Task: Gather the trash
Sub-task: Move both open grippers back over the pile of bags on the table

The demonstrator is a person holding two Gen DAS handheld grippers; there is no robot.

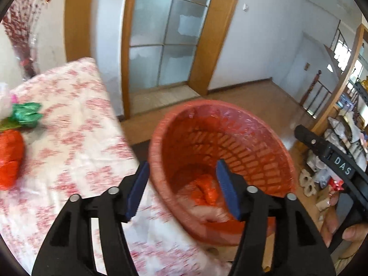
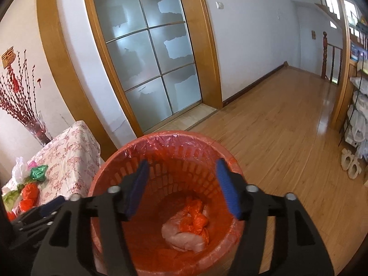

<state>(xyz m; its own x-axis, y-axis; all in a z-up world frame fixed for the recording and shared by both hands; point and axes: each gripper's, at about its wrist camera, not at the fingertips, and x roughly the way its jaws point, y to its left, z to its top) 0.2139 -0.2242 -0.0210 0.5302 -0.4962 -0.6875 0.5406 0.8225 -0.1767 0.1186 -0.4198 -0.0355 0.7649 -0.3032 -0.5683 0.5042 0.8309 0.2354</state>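
I have both tongs spread wide with nothing between them. My right tongs (image 2: 181, 187) hang directly over the red bin (image 2: 110, 161), where an orange bag (image 2: 195, 220) and a pale bag (image 2: 181, 238) lie at the bottom. My left tongs (image 1: 182, 187) sit over the bin's near rim. Left of the bin, the floral surface (image 1: 76, 142) carries a green wrapper (image 1: 25, 113) and more orange trash (image 1: 10, 158).
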